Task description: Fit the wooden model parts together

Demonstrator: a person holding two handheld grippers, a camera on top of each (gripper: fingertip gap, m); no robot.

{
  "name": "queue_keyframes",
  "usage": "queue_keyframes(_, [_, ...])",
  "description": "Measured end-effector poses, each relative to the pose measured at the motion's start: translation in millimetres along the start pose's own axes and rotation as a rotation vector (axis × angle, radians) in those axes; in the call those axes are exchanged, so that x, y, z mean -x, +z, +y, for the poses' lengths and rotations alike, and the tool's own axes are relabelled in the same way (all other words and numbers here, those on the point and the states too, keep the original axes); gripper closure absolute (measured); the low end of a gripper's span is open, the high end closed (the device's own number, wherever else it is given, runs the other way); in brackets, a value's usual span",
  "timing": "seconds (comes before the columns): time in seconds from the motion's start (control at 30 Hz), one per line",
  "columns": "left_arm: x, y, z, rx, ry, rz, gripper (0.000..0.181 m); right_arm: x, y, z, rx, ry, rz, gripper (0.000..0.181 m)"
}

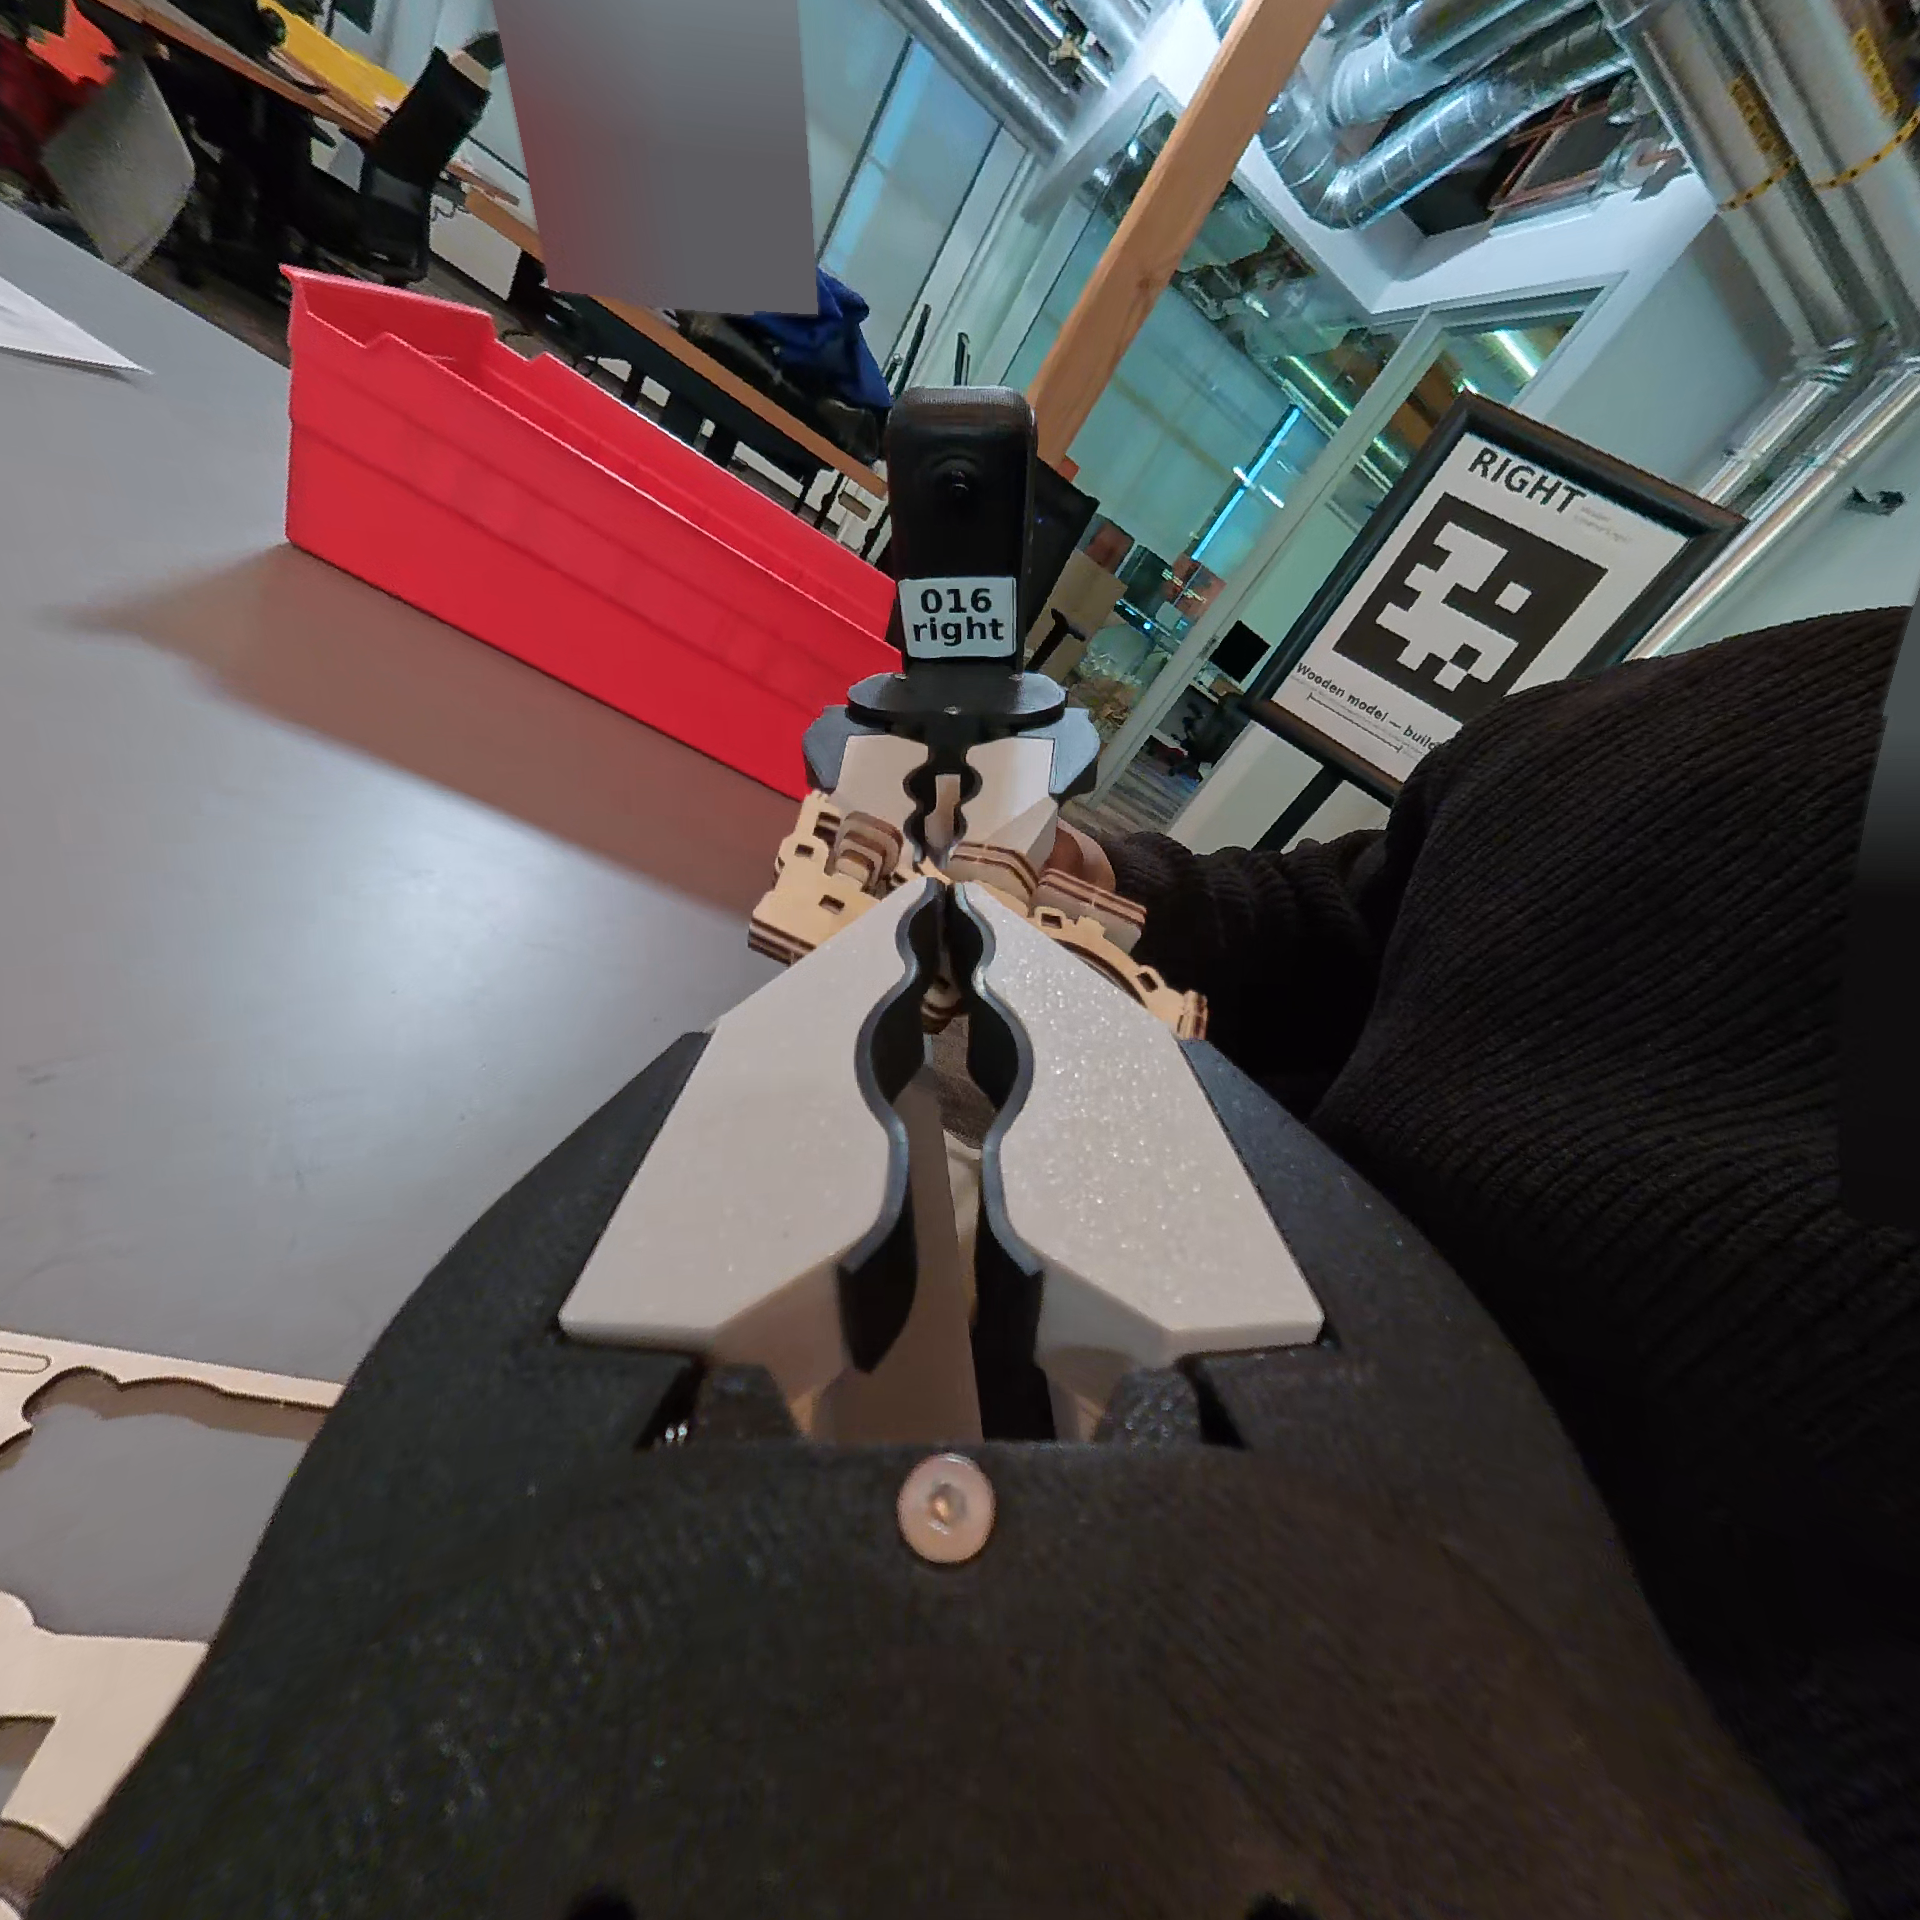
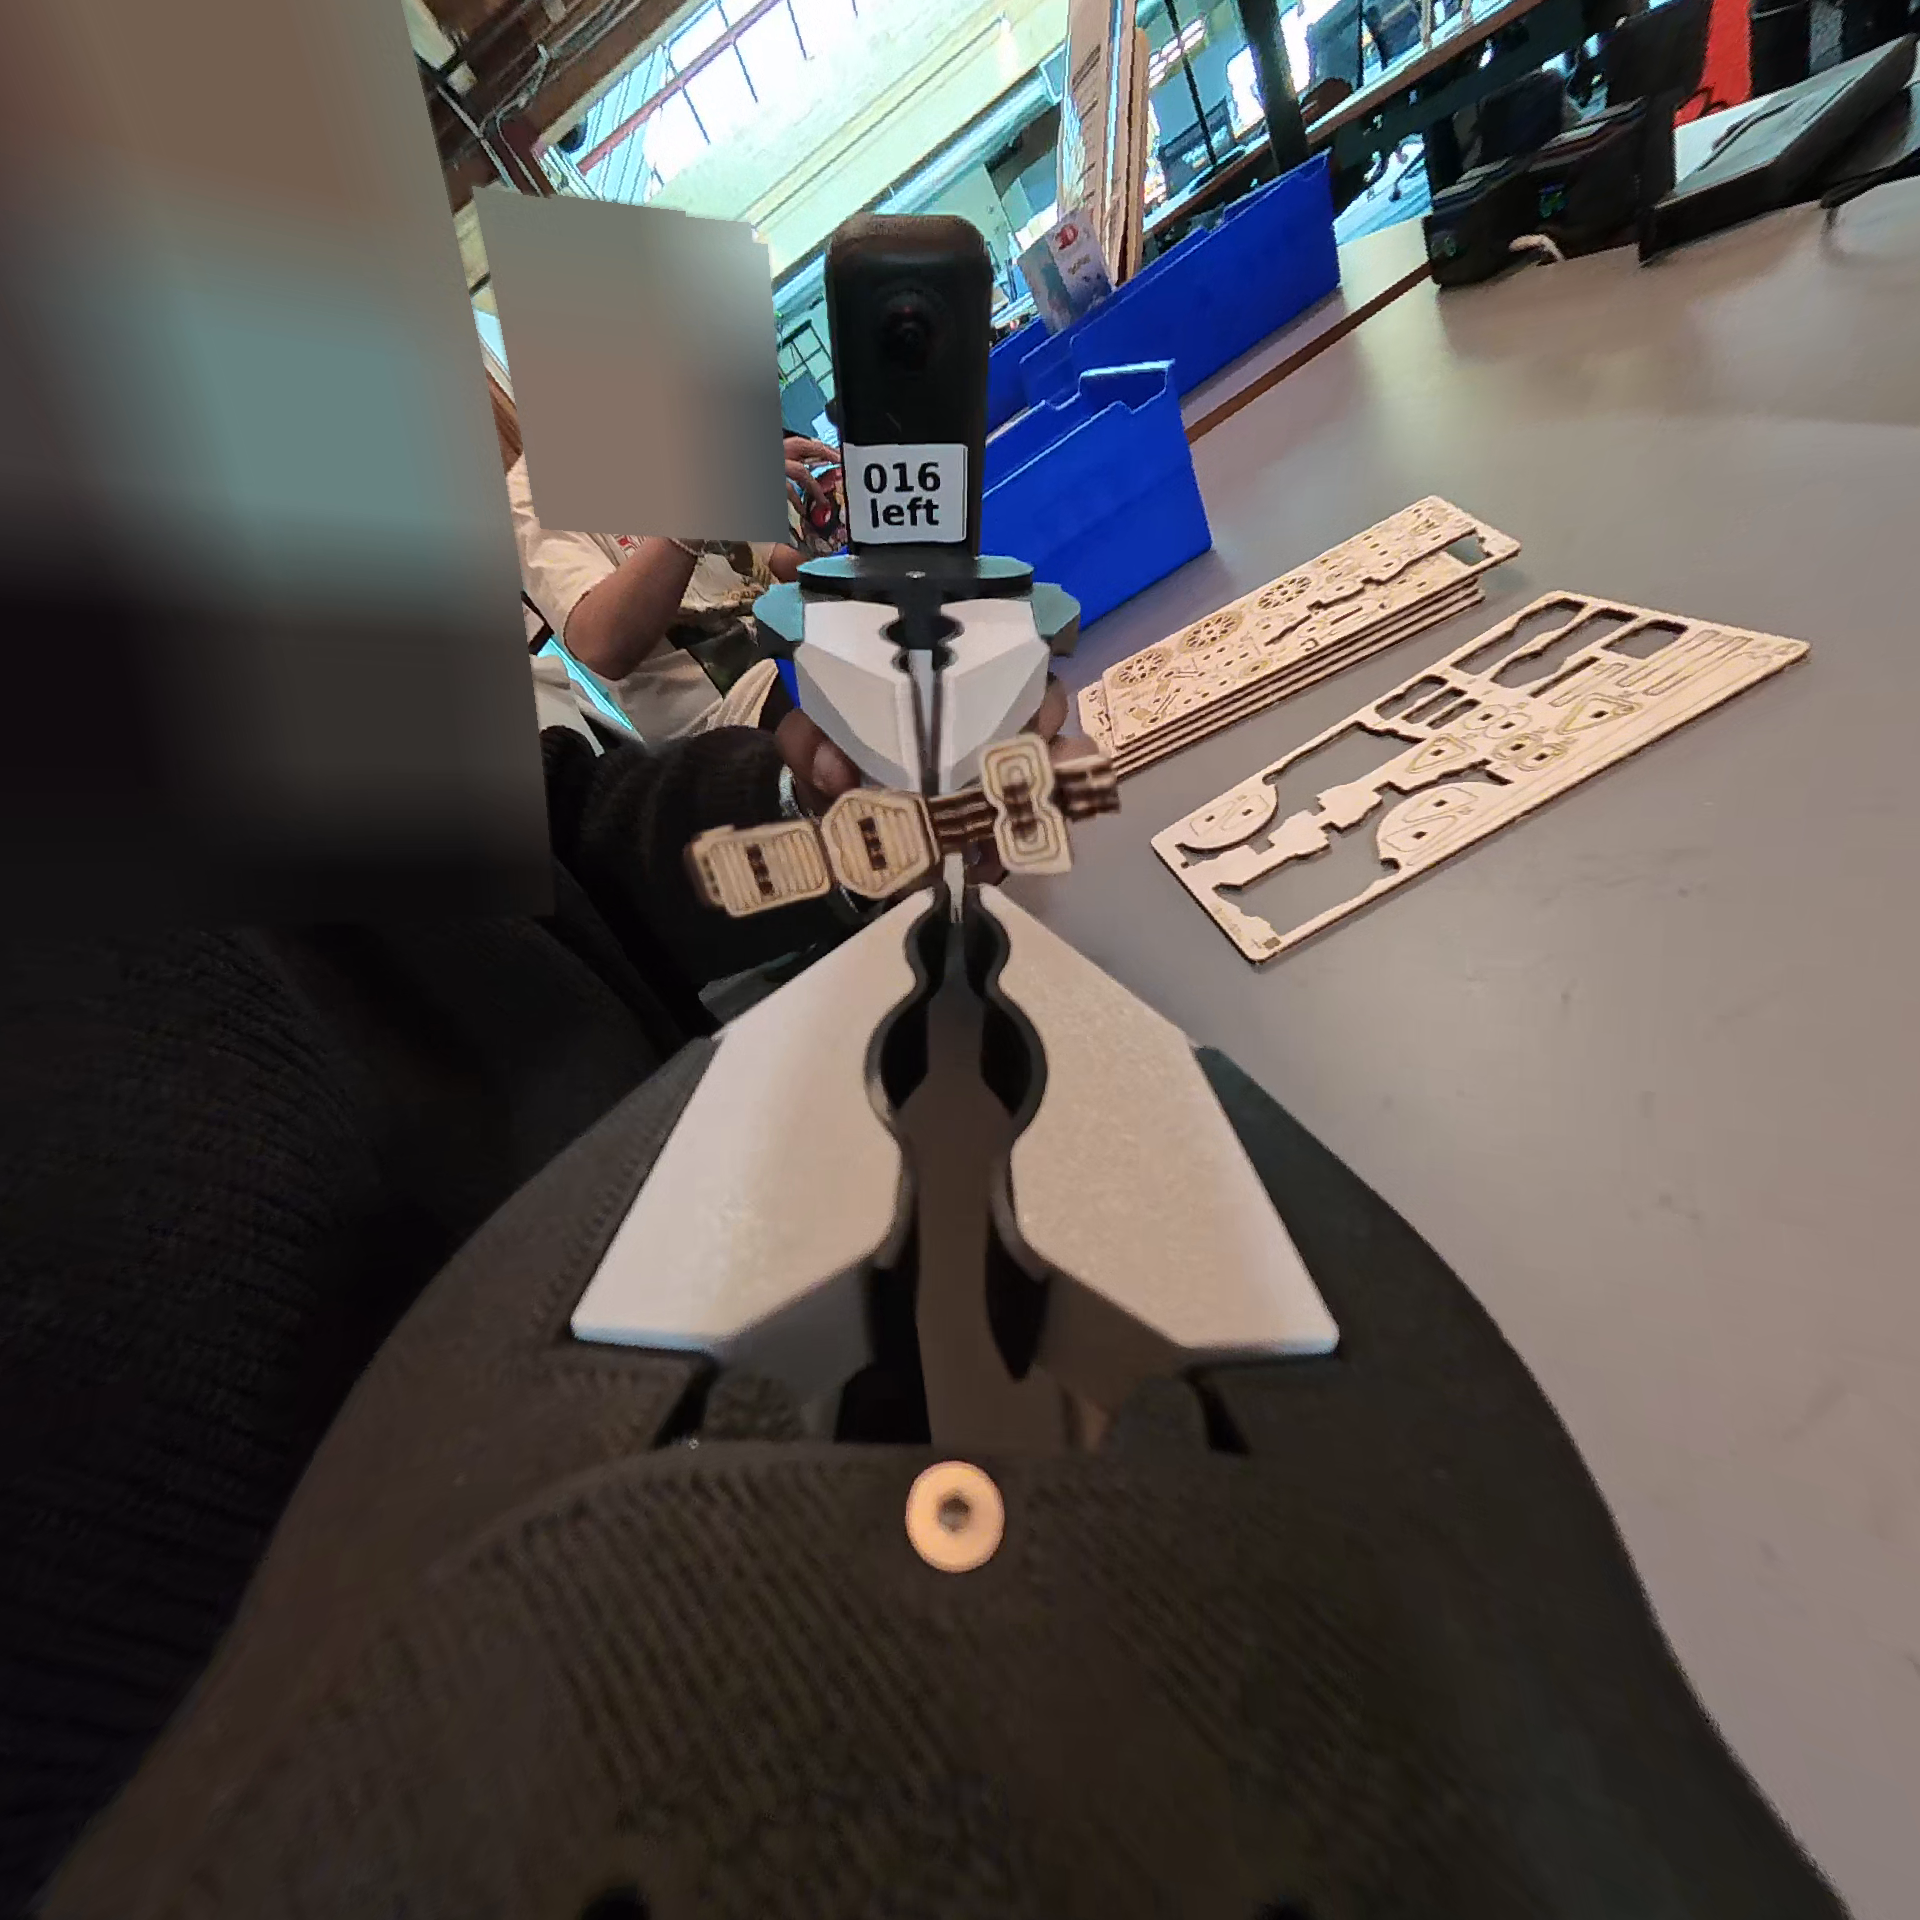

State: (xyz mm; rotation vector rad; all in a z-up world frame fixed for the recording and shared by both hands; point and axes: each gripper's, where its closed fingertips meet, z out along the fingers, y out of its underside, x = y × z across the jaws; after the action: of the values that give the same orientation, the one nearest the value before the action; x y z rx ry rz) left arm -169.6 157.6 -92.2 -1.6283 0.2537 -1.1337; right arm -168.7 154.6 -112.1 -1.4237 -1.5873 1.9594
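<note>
left gripper (image 1: 943, 902) and right gripper (image 2: 954, 906) tip to tip, jaws both clamped on wooden model (image 2: 883, 836)

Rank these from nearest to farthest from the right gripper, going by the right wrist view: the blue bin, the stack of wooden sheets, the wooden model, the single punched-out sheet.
1. wooden model, at the right gripper tips, ahead.
2. single punched-out sheet, on the table, right.
3. stack of wooden sheets, just beyond it, right.
4. blue bin, farther back, centre-right.

Right tool (image 2: 951, 902) and facing left tool (image 2: 928, 774) both pinch the wooden model (image 2: 904, 831) above the bench (image 2: 1558, 1143); punched sheets (image 2: 1475, 769) lie right.
</note>
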Motion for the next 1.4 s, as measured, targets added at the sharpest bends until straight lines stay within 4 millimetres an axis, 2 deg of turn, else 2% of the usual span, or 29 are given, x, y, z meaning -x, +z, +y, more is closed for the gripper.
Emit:
queue_keyframes(0.07, [0,-2,-5,-0.026,0.014,-0.005,0.181,2,0,-4,-0.027,-0.010,-0.001,0.180])
queue_keyframes(0.17, [-1,-9,-16,-0.097,-0.020,0.021,0.163,2,-6,-15,-0.082,-0.057,0.018,0.181])
queue_keyframes(0.23, [3,-12,-20,-0.128,-0.074,0.030,0.159,3,-10,-21,-0.108,-0.102,0.035,0.181])
queue_keyframes(0.33, [14,-14,-19,-0.156,-0.212,0.040,0.151,2,-13,-25,-0.123,-0.154,0.072,0.181])
queue_keyframes(0.4, [37,-14,-13,-0.151,-0.315,-0.051,0.152,-12,-13,-17,-0.064,-0.177,0.159,0.181])
queue_keyframes(0.5, [53,-22,-14,-0.185,-0.371,-0.113,0.151,-22,-14,-10,-0.009,-0.207,0.220,0.181])
queue_keyframes(0.67, [58,-23,-10,-0.131,-0.277,-0.196,0.150,-25,-23,-15,-0.028,-0.199,0.244,0.177])
queue_keyframes(0.77, [69,-23,-3,-0.089,-0.243,-0.288,0.148,-29,-24,-10,-0.004,-0.187,0.257,0.173])
queue_keyframes(0.87, [77,-35,-13,-0.138,-0.235,-0.347,0.148,-30,-20,-5,0.023,-0.183,0.259,0.171])
queue_keyframes(0.97, [83,-47,-21,-0.182,-0.239,-0.378,0.148,-33,-16,6,0.076,-0.178,0.273,0.169])
queue_keyframes(1.07, [93,-54,-19,-0.187,-0.247,-0.438,0.150,-33,-5,26,0.176,-0.153,0.260,0.163])
queue_keyframes(1.23, [95,-51,-14,-0.171,-0.250,-0.434,0.151,-26,22,62,0.342,-0.169,0.236,0.152])
queue_keyframes(1.4, [93,-46,-9,-0.145,-0.223,-0.429,0.151,-43,30,90,0.548,-0.311,0.340,0.144])
